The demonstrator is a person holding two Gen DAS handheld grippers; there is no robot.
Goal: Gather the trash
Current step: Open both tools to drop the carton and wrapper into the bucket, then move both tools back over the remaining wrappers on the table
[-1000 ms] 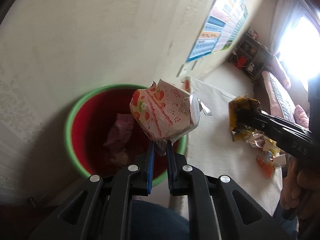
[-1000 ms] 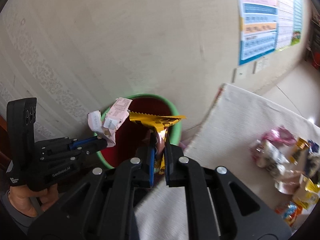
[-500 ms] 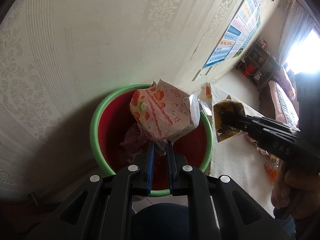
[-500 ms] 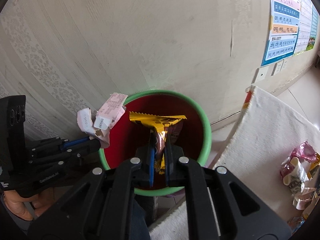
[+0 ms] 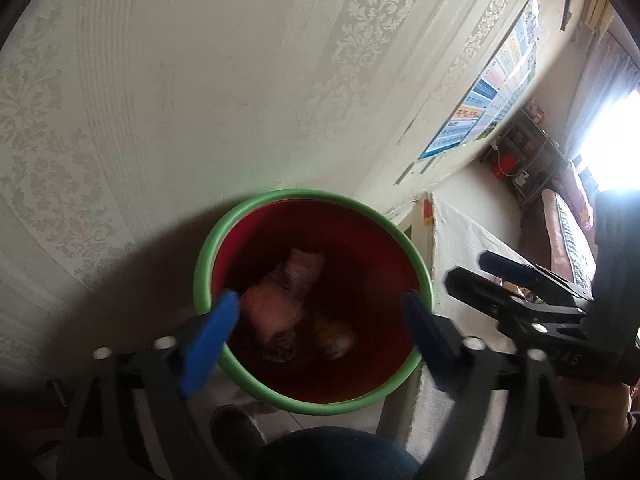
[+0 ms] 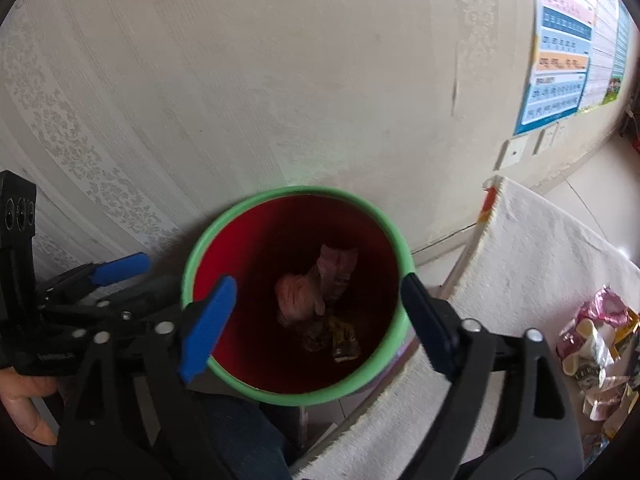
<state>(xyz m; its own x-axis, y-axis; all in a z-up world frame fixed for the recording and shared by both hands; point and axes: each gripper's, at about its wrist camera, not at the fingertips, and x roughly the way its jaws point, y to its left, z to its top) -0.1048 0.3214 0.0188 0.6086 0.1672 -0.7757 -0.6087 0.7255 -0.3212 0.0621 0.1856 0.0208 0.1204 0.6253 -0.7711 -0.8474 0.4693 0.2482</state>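
Note:
A red bin with a green rim (image 5: 280,396) (image 6: 224,216) stands against the wall, right under both grippers. Crumpled pink and white wrappers (image 5: 280,300) (image 6: 308,292) and a yellow wrapper (image 5: 334,330) (image 6: 344,338) lie at its bottom. My left gripper (image 5: 320,316) hangs over the bin, its jaws opening wide with nothing between them. My right gripper (image 6: 316,312) is likewise over the bin, jaws opening and empty. Each gripper shows at the edge of the other's view, the right gripper (image 5: 520,276) and the left gripper (image 6: 116,270).
A white cloth-covered table (image 6: 540,256) stands to the right of the bin, with a heap of snack wrappers (image 6: 596,344) on it. A patterned wall with a poster (image 6: 560,52) rises behind. A person's knee and shoe (image 5: 236,428) sit below the bin.
Both grippers have opened over the bin. The strawberry-print carton has dropped from the left one and the yellow wrapper from the right one, and both now lie inside the bin.

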